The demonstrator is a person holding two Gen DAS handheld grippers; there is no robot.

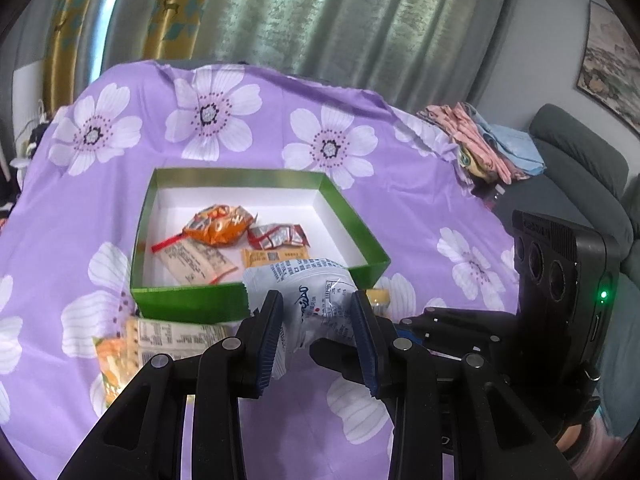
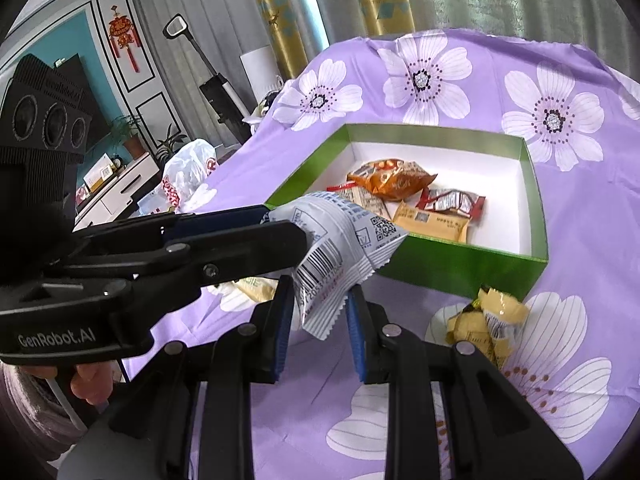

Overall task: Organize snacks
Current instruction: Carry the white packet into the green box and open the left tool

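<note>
Both hand-held grippers grasp one white snack packet (image 1: 308,300), held in the air just in front of the green box's (image 1: 192,300) near wall. Left hand-held gripper (image 1: 318,340): blue pads clamped on the packet's crumpled end. Right hand-held gripper (image 2: 318,332): pads pinching the packet's lower crimped edge, barcode side facing the camera. Inside the green box: orange bag (image 1: 218,226), red-and-silver packet (image 1: 278,236), tan bar (image 1: 274,258), beige printed packet (image 1: 198,262). Outside the box on the purple floral cloth (image 1: 120,184), just off its near wall: yellow wrapped snack (image 2: 490,322) and an orange-and-cream packet (image 1: 152,340).
</note>
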